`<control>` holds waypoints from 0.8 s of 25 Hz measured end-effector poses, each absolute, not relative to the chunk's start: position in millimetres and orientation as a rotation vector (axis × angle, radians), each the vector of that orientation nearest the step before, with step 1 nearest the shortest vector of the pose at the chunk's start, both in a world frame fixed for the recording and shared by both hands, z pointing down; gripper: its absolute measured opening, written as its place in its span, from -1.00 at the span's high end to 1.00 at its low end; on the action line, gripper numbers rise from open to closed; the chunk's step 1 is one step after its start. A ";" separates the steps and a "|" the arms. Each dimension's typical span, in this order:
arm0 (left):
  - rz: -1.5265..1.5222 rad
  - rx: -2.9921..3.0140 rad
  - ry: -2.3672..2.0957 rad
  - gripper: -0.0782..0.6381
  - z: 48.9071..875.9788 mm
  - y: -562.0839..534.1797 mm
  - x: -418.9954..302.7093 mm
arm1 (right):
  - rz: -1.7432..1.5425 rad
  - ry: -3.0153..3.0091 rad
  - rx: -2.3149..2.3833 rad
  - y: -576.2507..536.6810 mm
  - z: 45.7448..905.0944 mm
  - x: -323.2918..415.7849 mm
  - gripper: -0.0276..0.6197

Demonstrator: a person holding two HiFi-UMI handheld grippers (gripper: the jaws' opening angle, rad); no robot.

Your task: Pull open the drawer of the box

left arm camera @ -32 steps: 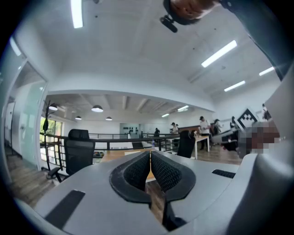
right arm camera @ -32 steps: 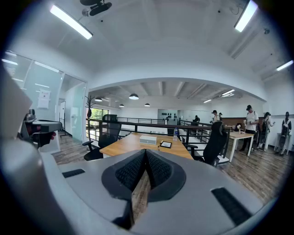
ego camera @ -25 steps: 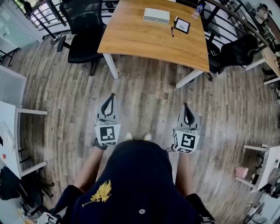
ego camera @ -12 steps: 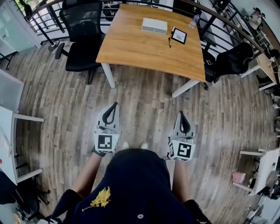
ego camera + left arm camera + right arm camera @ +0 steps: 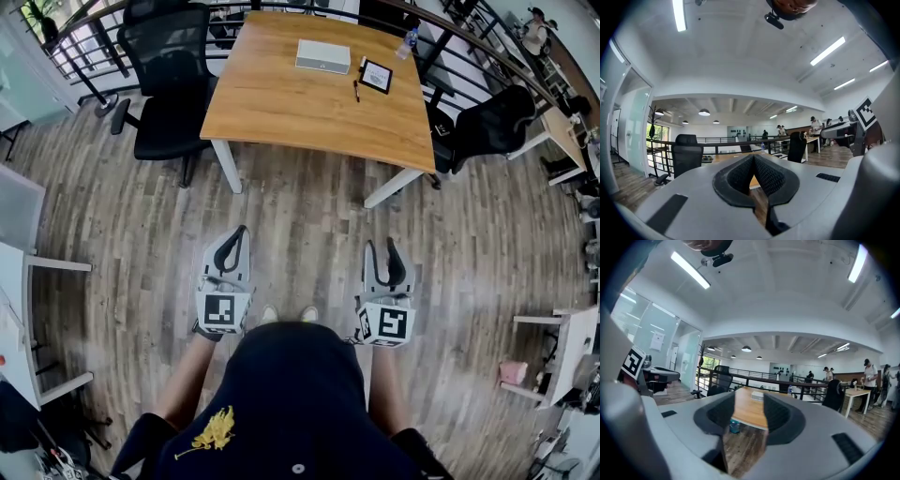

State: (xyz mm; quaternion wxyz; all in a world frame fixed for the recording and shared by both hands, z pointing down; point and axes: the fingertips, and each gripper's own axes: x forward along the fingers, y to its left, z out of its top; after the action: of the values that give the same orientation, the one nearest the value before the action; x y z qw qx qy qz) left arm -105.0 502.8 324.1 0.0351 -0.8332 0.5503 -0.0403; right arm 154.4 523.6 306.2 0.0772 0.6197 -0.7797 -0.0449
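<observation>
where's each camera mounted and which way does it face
Head view: on the person's head, facing steeply down at floor, table and box; shows torso, arms, left gripper and right gripper.
Left gripper view: on the left gripper, facing level toward the table; shows its shut jaws.
Right gripper view: on the right gripper, facing level toward table and box; shows its empty jaws, just opening.
Shared: all three see the table; head and right gripper views see the box.
</observation>
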 end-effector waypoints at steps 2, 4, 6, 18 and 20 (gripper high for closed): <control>-0.119 -2.574 1.680 0.73 323.4 505.0 -106.2 | -0.095 -2.373 1.827 522.8 308.4 145.4 -0.02; -0.108 -2.577 1.671 0.73 321.1 506.6 -109.6 | -0.089 -2.377 1.821 523.0 308.2 138.6 -0.02; -0.102 -2.576 1.668 0.73 318.4 507.0 -114.5 | -0.097 -2.370 1.826 524.0 306.4 133.5 -0.02; -0.198 -2.627 1.657 0.73 340.6 504.6 -143.8 | -0.042 -2.319 1.872 532.2 310.6 125.8 -0.02; -0.193 -2.638 1.661 0.73 343.6 499.5 -143.8 | -0.031 -2.309 1.867 527.2 314.8 127.7 -0.02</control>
State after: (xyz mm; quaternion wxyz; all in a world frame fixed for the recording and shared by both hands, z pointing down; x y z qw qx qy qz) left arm -143.8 499.5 343.6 0.0092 -0.8446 0.5317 -0.0618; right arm 127.7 527.2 314.8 0.0859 0.6265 -0.7746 -0.0103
